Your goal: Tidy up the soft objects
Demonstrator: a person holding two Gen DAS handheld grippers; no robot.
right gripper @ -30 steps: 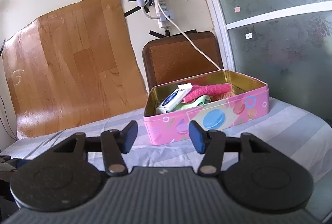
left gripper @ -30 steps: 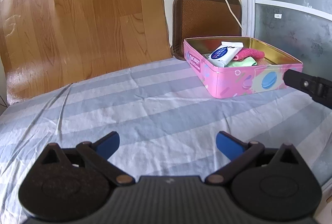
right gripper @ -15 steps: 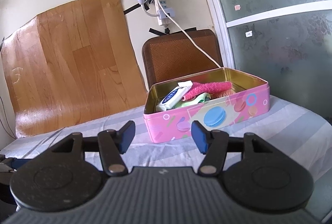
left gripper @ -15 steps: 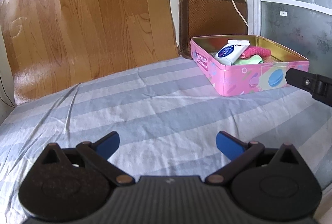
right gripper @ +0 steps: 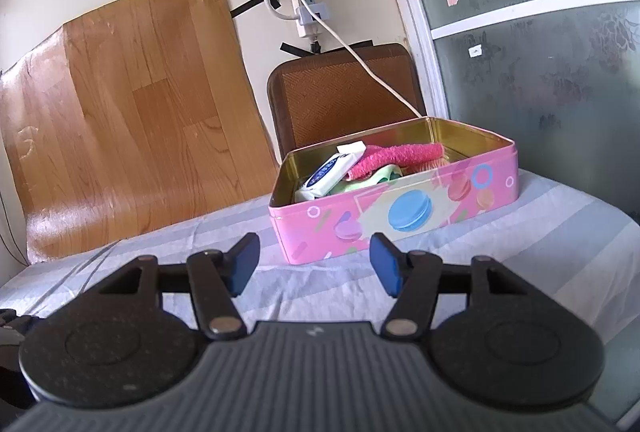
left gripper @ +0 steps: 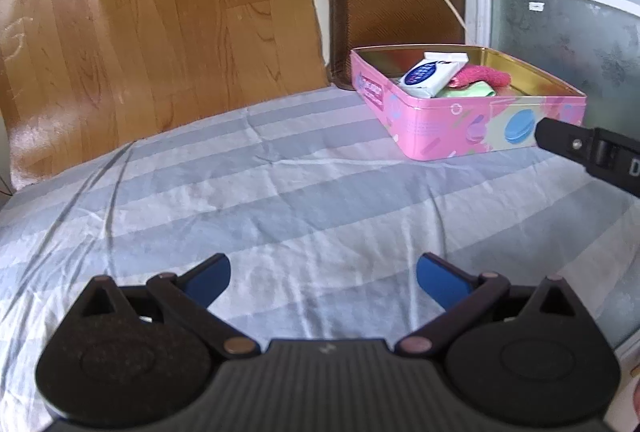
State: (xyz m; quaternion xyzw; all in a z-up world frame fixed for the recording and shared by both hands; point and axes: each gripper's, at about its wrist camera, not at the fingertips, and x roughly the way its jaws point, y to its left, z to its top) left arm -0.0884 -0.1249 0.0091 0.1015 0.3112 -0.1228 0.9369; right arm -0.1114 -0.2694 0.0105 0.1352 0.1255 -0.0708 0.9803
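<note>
Ahead of the right gripper (right gripper: pixel 314 264) and a little to its right, the pink tin (right gripper: pixel 400 216) sits on the striped bed sheet (right gripper: pixel 520 232) with no lid on it; inside lie a white packet (right gripper: pixel 332 171), a pink cloth (right gripper: pixel 396 155) and something pale green (right gripper: pixel 384 173) beneath them, all heaped toward the tin's left end; the right jaws stand partly open with nothing between them, their blue pads short of the tin's near wall. Off to the far right of the left gripper (left gripper: pixel 323 278) the same tin (left gripper: pixel 460 127) rests well apart from it; the left jaws are spread wide and empty over bare sheet (left gripper: pixel 280 199); the tip of the right gripper (left gripper: pixel 580 147) shows at the right edge, just in front of the tin's corner. Beyond the tin a brown cushion (right gripper: pixel 344 91) leans on the wall, beside a wood-grain sheet (right gripper: pixel 132 103).
</note>
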